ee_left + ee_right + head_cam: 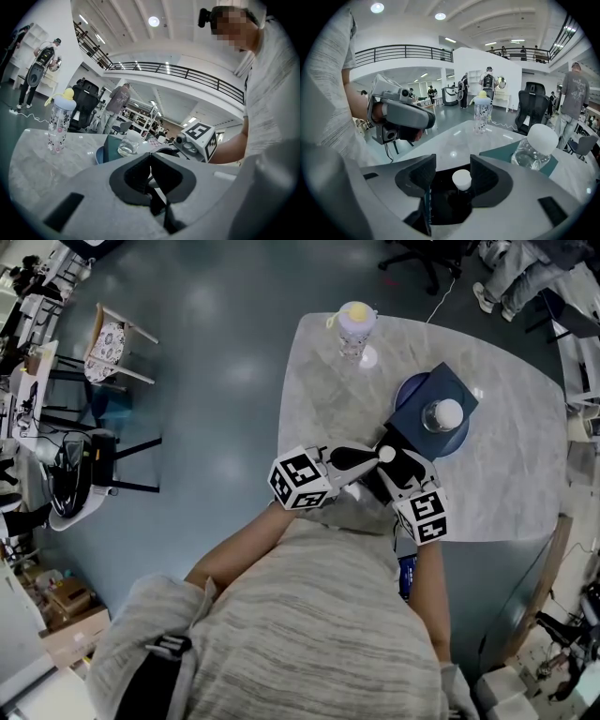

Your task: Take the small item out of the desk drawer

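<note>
My right hand-held gripper (453,165) hung released, jaws wide apart. And there it was: the small white-capped item (462,179), upright between them and closer to the right-hand jaw, over a dark hollow at the near edge of the tabletop (506,484). Just to the left, my left hand-held gripper (150,156) was clenched, jaws tip to tip. Farther out, a clear bottle (444,415) sat on a dark slab (448,385) laid over a blue plate (409,390). At the far edge stood a patterned bottle (356,329) with a yellow top.
</note>
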